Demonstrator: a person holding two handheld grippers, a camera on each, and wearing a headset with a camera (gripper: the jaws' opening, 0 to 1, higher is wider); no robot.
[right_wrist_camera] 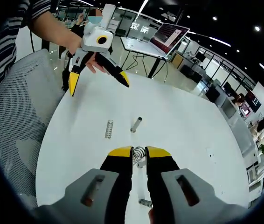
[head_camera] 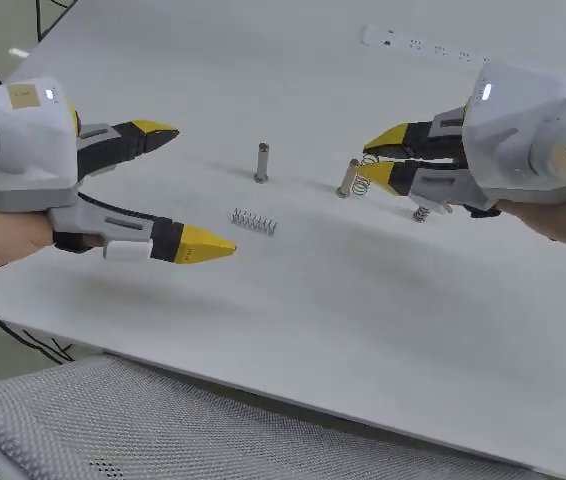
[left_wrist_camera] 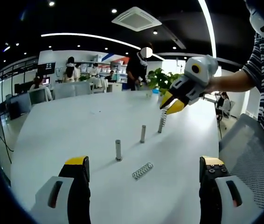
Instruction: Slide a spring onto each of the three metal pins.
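Two bare metal pins stand on the white table, one (head_camera: 261,162) farther left and one (head_camera: 348,178) just left of my right gripper (head_camera: 376,160). That gripper is shut on the upper end of a spring (head_camera: 361,185), which hangs right beside the second pin (right_wrist_camera: 141,163). Under the right gripper a third pin with a spring (head_camera: 421,213) around it is partly hidden. A loose spring (head_camera: 254,221) lies flat in front of the first pin. My left gripper (head_camera: 188,188) hovers open to the left of the loose spring (left_wrist_camera: 142,170), with nothing between its jaws.
A white power strip (head_camera: 423,45) lies at the table's far edge. A grey mesh chair (head_camera: 113,420) sits below the near edge. Behind the table are desks, people and a laptop (right_wrist_camera: 169,35).
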